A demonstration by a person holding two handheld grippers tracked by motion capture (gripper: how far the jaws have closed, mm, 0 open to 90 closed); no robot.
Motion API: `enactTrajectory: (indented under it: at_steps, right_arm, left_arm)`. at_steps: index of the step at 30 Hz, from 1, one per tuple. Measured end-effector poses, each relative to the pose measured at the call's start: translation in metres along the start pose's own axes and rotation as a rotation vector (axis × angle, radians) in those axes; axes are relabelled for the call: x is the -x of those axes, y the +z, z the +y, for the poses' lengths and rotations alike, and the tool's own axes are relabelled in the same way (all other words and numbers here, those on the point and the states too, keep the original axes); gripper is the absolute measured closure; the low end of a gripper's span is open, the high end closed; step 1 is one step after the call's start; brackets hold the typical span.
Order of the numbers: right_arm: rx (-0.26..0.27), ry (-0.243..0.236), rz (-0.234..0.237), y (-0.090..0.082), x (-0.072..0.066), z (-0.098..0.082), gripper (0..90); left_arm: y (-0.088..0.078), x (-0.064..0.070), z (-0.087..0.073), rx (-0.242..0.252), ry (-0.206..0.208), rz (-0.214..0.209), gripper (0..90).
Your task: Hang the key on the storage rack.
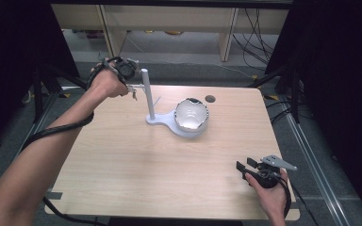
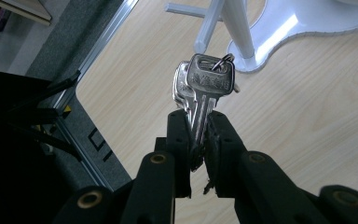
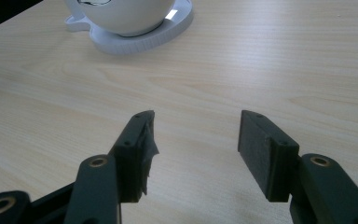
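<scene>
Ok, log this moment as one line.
left gripper: shut on keys, near stand | right gripper: open, empty, over table

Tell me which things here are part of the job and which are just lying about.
In the job:
- keys, clamped in the left gripper
- white stand with side pegs, close to the keys

Lying about:
- bowl on the stand's base
- right gripper, open over bare table
- shelves behind

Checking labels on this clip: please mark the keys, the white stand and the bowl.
keys [image 2: 208,81], left gripper view, on the front key's head.
white stand [image 1: 145,92], high view, on its upright post.
bowl [image 1: 189,114], high view, on its inner wall.
</scene>
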State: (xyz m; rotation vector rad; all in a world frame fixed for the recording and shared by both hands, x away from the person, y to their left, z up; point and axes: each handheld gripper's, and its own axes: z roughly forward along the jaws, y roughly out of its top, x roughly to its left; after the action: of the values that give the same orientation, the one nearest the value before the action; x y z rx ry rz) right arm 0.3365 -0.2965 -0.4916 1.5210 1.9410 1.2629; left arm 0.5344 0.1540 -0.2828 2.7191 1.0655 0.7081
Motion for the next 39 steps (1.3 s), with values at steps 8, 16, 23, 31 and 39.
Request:
enactTrajectory:
  at_steps: [8,16,23,31,39]
  right_arm:
    - [0.010,-0.037,0.026,0.003,0.003,0.000,46.6]
    - [0.002,-0.042,0.020,0.003,0.003,0.000,46.7]
    - [-0.003,-0.047,0.010,0.004,0.001,-0.001,46.9]
    - [-0.012,-0.008,0.015,0.005,-0.003,-0.002,47.1]
    - [-0.006,-0.040,0.012,0.004,0.002,-0.002,47.1]
  left_arm:
    - [0.000,-0.007,-0.008,-0.008,-0.025,0.014,80.3]
    - [-0.002,-0.013,-0.010,0.018,-0.061,0.027,80.2]
    - [-0.004,-0.009,-0.009,0.022,-0.039,0.029,80.2]
    - [-0.003,-0.006,0.001,0.050,-0.042,0.029,80.2]
    - [-0.001,-0.007,0.006,0.044,-0.045,0.032,80.2]
